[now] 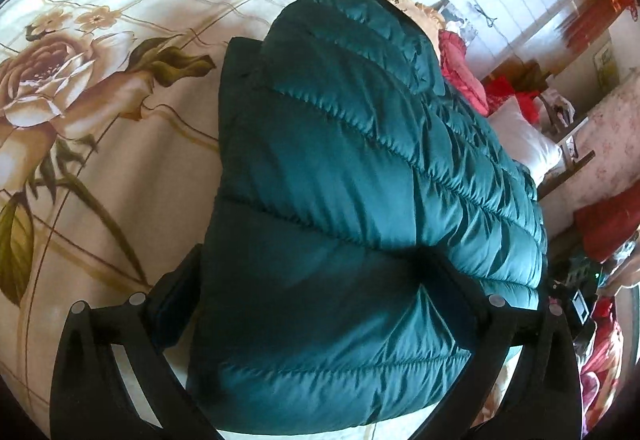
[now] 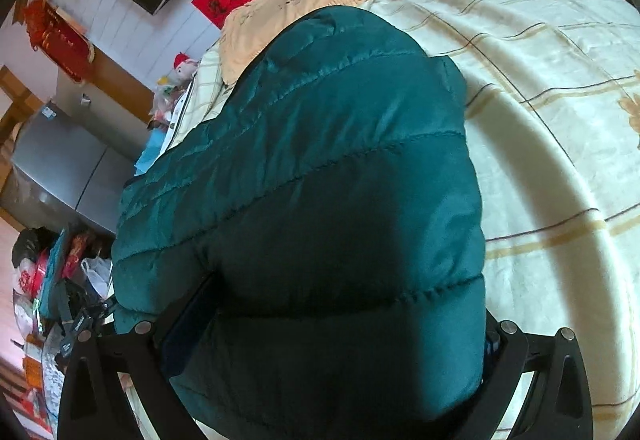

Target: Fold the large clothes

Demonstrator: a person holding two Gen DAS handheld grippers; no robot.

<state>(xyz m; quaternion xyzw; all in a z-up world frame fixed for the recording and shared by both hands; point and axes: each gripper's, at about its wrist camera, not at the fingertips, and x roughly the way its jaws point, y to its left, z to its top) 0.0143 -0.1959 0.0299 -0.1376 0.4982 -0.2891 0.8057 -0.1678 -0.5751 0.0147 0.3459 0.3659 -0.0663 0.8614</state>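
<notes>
Jacket, teal and quilted, is spread on the bedsheet, with its near end bunched up between the fingers of both grippers. The left gripper is seen spread wide, its fingers pressed against either side of the puffy fabric, which fills the gap between them. The right gripper is likewise held wide around the jacket's bulk, both of its fingers touching the fabric.
</notes>
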